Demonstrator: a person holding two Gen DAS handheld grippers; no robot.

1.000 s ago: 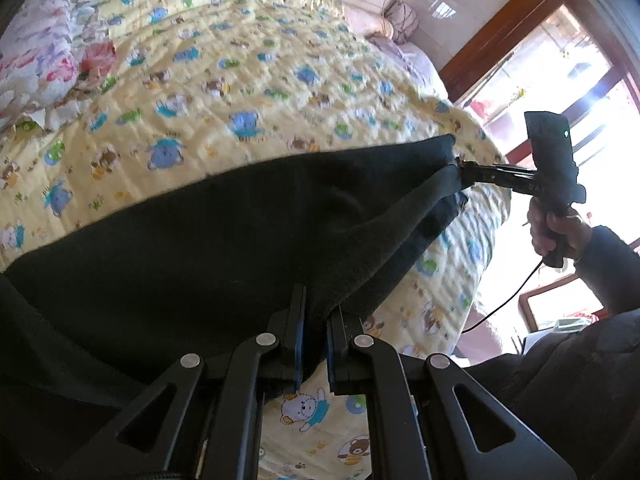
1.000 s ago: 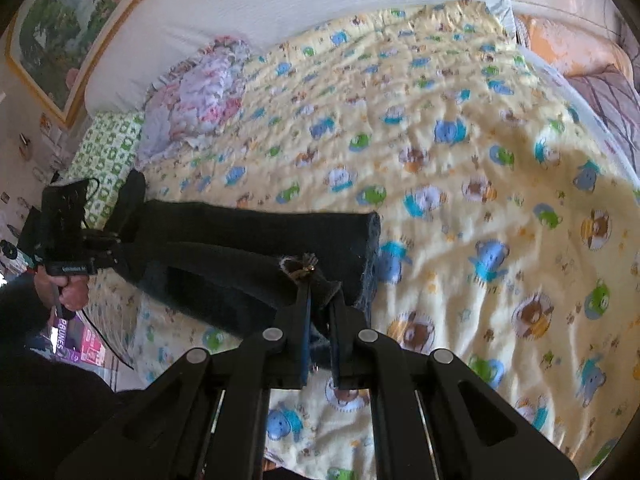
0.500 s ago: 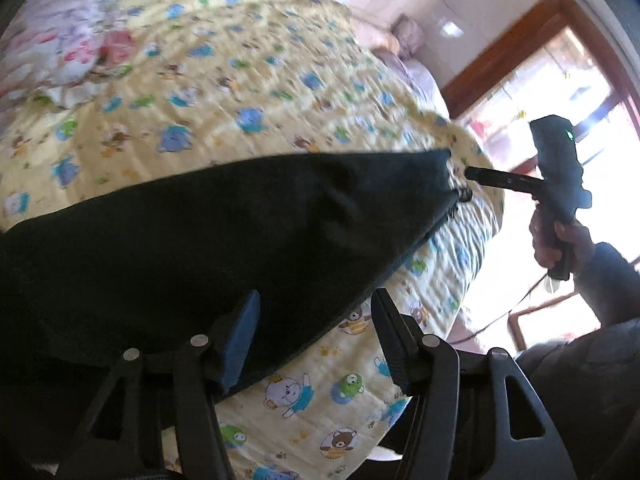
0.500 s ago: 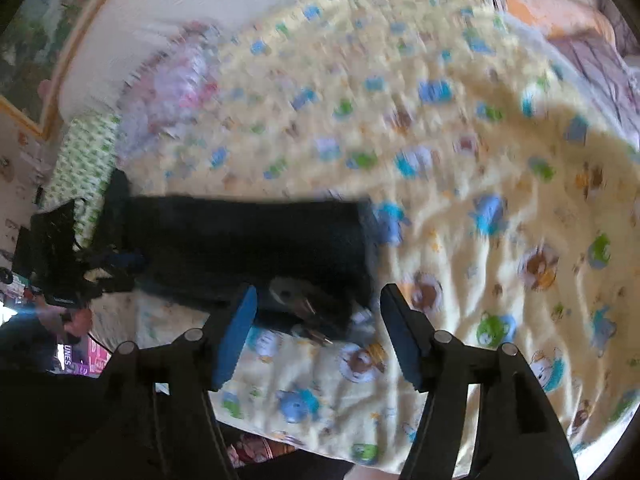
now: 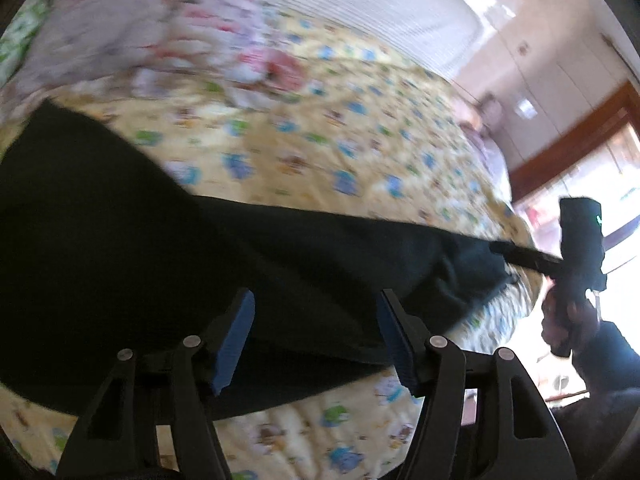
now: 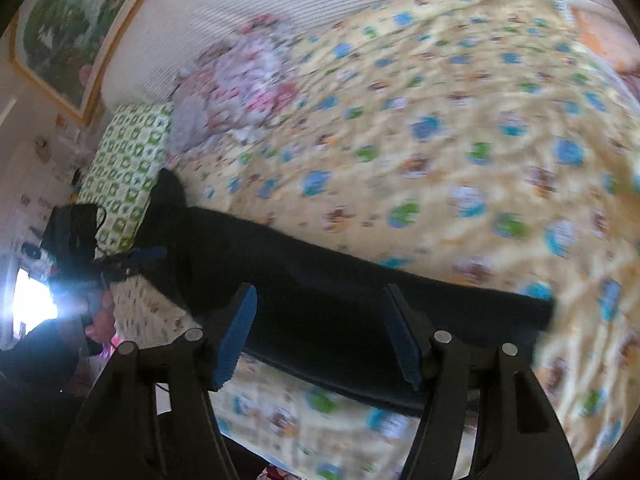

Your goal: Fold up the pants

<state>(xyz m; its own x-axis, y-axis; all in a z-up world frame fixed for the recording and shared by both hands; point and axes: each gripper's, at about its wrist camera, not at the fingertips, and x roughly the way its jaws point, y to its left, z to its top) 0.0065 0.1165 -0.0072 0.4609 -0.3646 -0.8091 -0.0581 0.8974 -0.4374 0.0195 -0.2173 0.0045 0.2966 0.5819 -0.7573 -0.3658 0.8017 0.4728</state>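
The dark pants point(image 5: 160, 264) lie flat as a long strip near the front edge of the bed, and show in the right wrist view point(image 6: 340, 300) too. My left gripper point(image 5: 316, 340) is open and empty above the pants' wide end. My right gripper point(image 6: 320, 336) is open and empty above the middle of the strip. Each gripper shows in the other's view: the right one point(image 5: 516, 254) by the pants' narrow end, the left one point(image 6: 136, 258) by the wide end. Both views are motion-blurred.
The bed has a yellow quilt with cartoon animals point(image 6: 440, 140). A crumpled floral blanket point(image 5: 168, 36) lies near the headboard beside a green patterned pillow point(image 6: 124, 168). The bed's front edge runs just below the pants. A bright window point(image 5: 592, 176) is at right.
Both grippers opened and let go of the pants, which dropped flat onto the quilt. Both grippers have since pulled back and shifted along the pants.
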